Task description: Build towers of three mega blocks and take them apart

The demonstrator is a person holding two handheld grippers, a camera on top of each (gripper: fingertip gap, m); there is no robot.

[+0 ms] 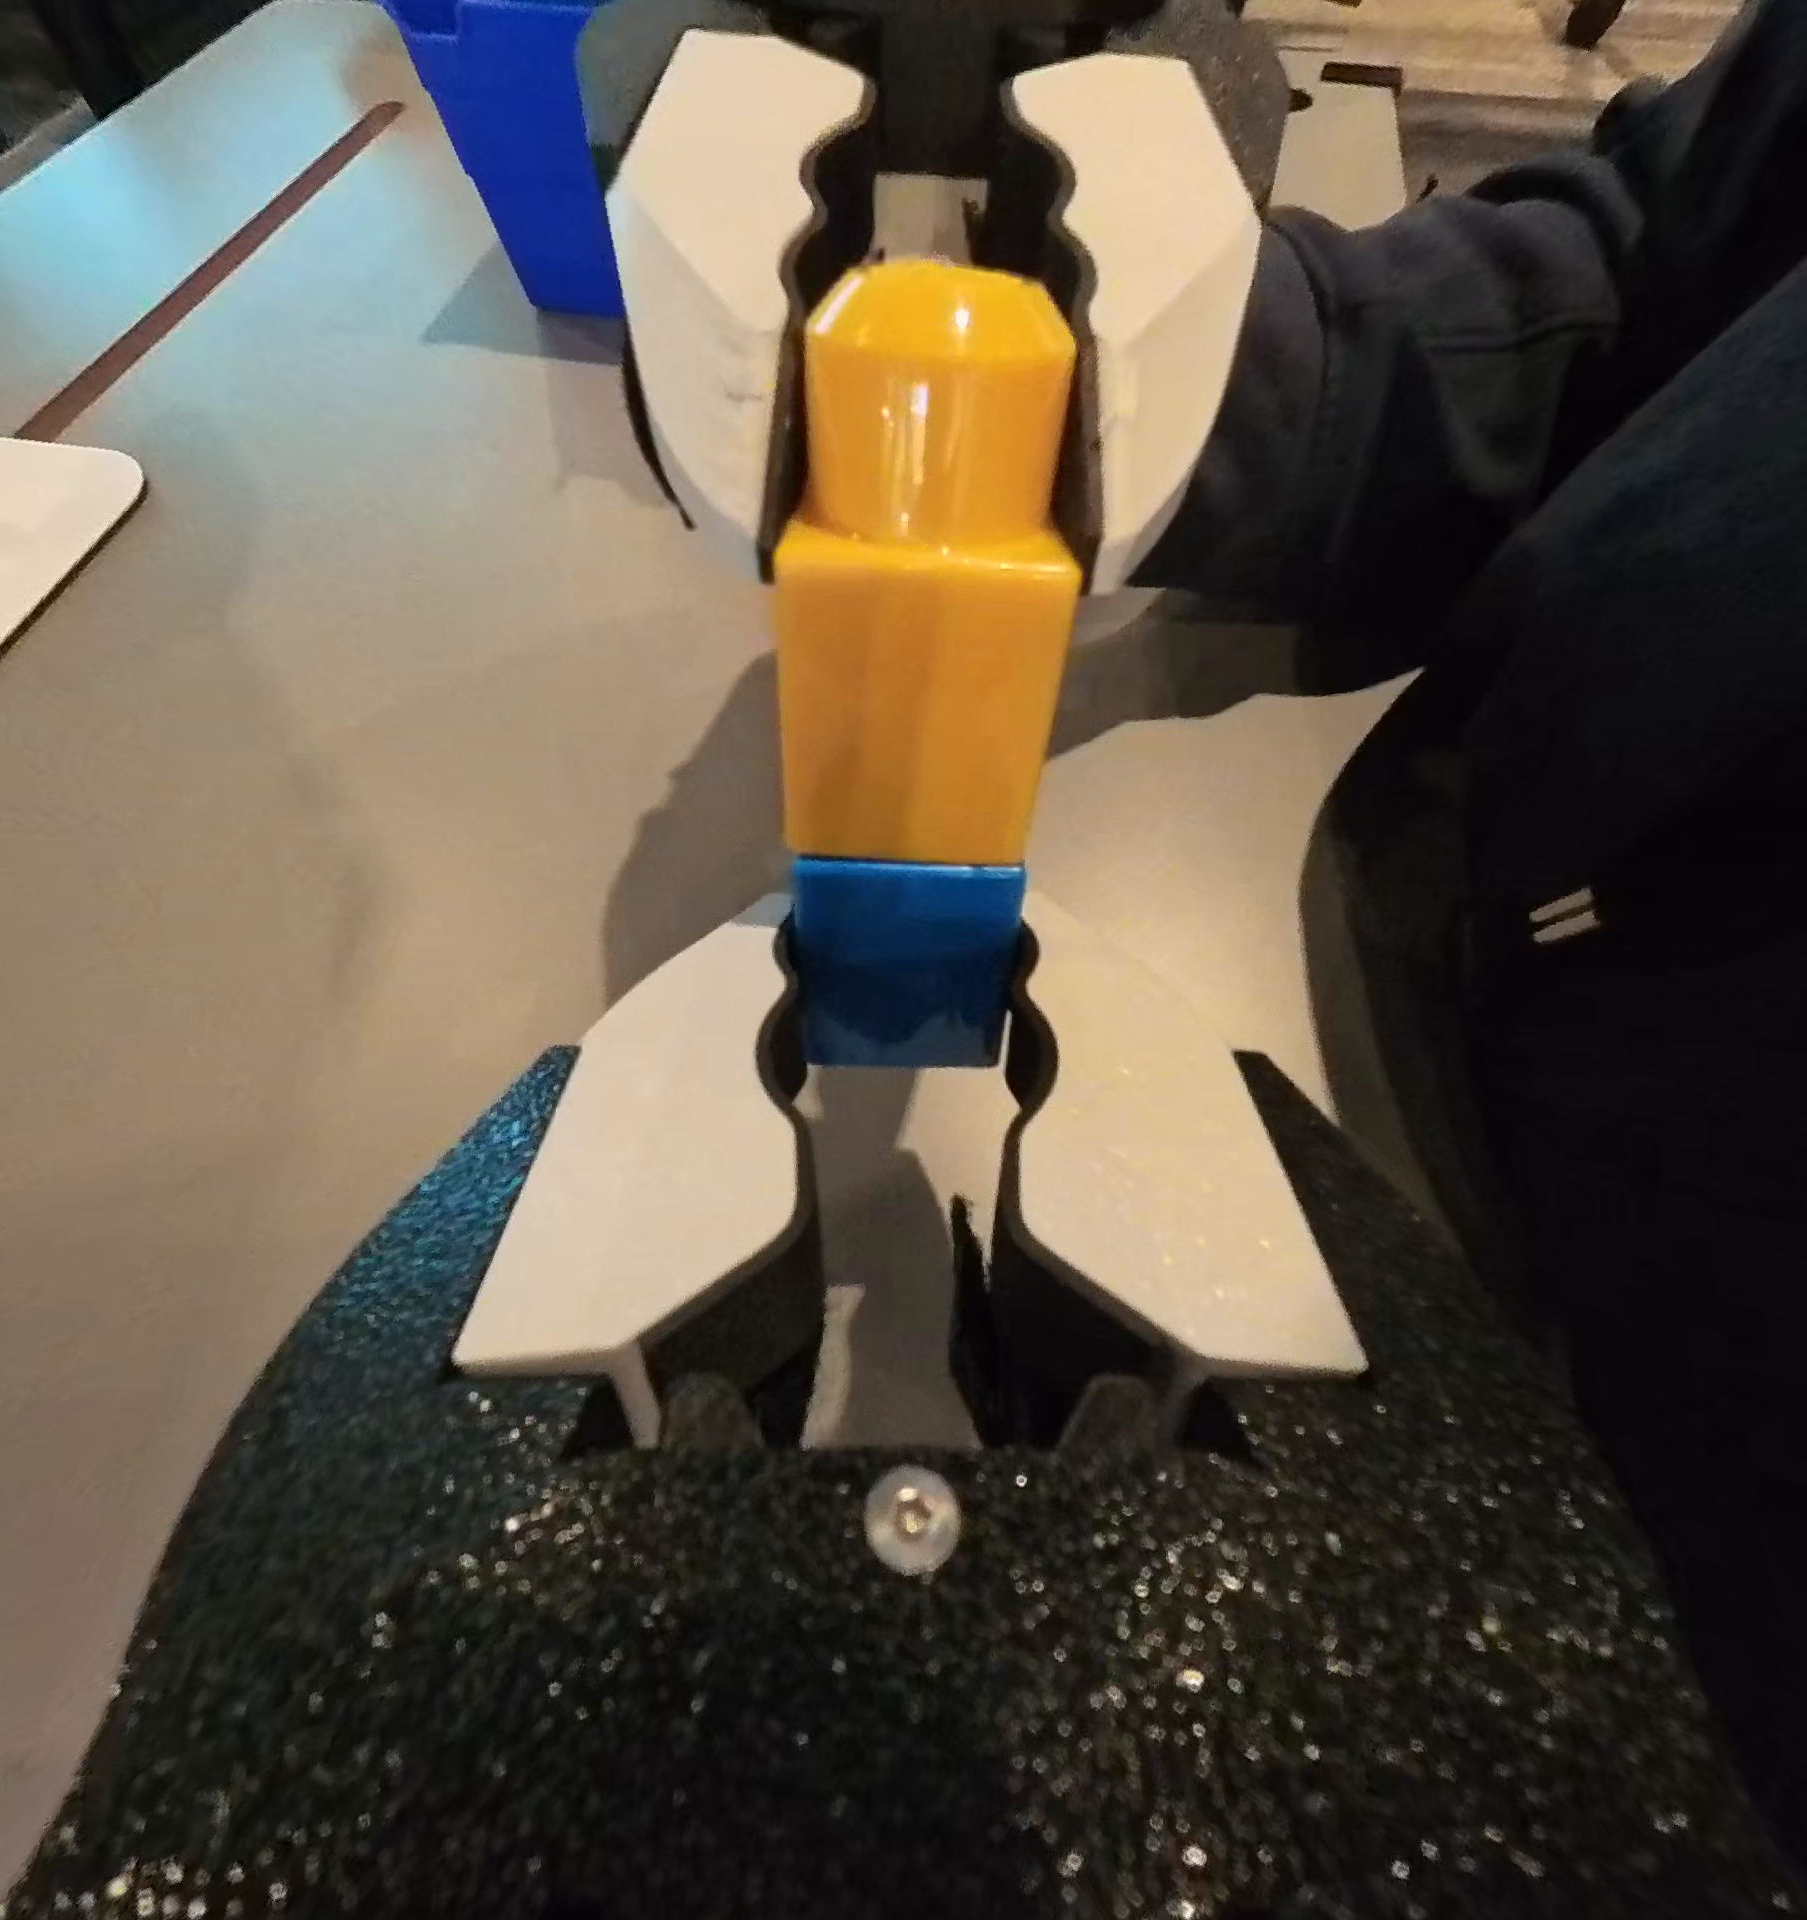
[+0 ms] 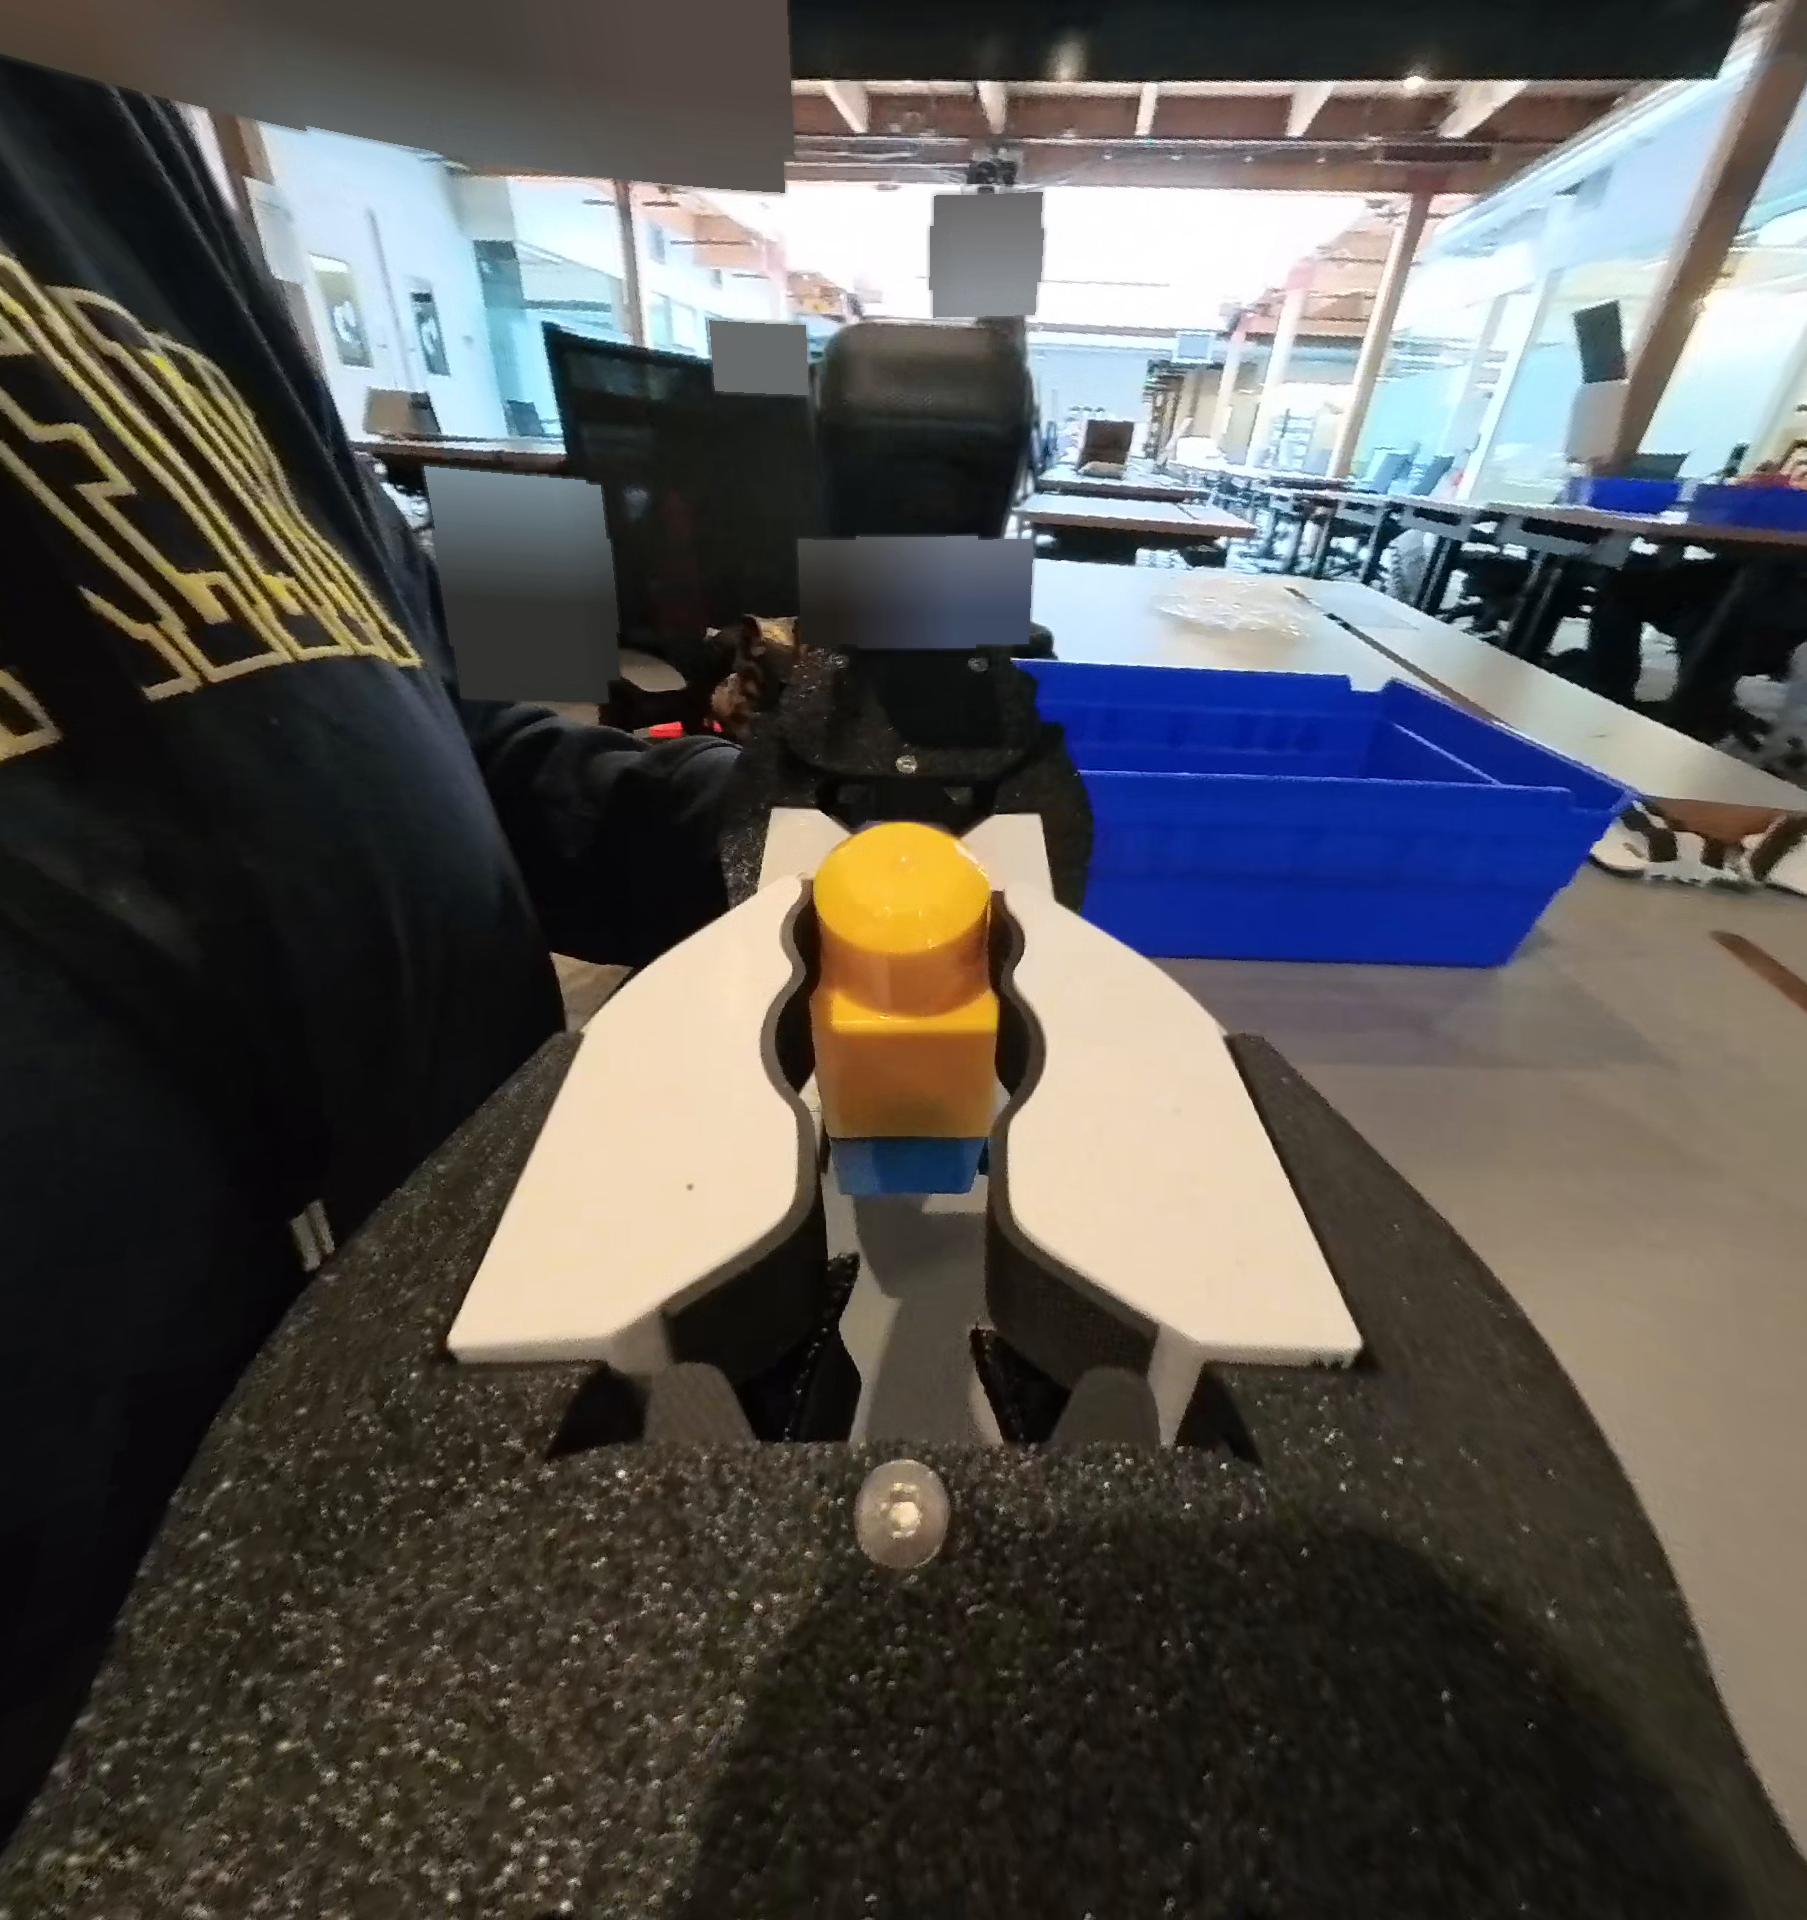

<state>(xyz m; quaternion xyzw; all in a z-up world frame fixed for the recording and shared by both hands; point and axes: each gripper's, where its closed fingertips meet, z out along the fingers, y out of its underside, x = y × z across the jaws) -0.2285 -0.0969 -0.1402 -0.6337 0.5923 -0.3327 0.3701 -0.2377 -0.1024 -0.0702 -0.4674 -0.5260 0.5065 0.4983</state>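
An orange mega block (image 1: 920, 686) is stacked on a blue mega block (image 1: 899, 982), and the pair is held in the air between both grippers, above the grey table (image 1: 307, 727). My left gripper (image 1: 904, 966) is shut on the blue block. My right gripper (image 1: 935, 499) comes from the opposite side and is shut around the orange block's stud end. In the right wrist view my right gripper (image 2: 904, 935) clamps the orange block (image 2: 899, 1049), with the blue block (image 2: 904, 1169) below it. The left gripper's fingers (image 2: 1018, 836) show just behind.
A blue plastic bin (image 2: 1294, 831) stands on the table beyond the grippers; it also shows in the left wrist view (image 1: 504, 156). A white board (image 1: 16, 520) lies at the left edge. The person's dark sleeve (image 1: 1398, 364) and torso (image 2: 203, 831) are close by.
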